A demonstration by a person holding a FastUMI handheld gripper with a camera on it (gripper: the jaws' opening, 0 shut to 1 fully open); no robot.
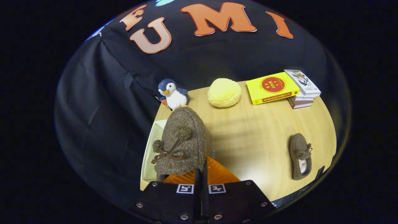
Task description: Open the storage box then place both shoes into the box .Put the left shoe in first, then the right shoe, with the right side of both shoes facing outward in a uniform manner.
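A brown fuzzy shoe (183, 140) with a bow and two pom-poms hangs toe-away just ahead of my fingers. My gripper (201, 173) is shut on its rear rim, with the jaws almost together. The shoe hovers over the open storage box (148, 149), whose pale inner wall shows to the shoe's left. The box's orange ribbed lid (221, 175) lies open just right of the fingers. The other brown shoe (300, 156) lies on the wooden table (255, 137) far to the right, sole down with its opening facing up.
Beyond the held shoe stand a penguin plush (172, 93) and a round yellow cushion (224, 92). A stack of books (281, 87) sits at the table's far right corner. The box is at the table's left edge, next to the black cloth.
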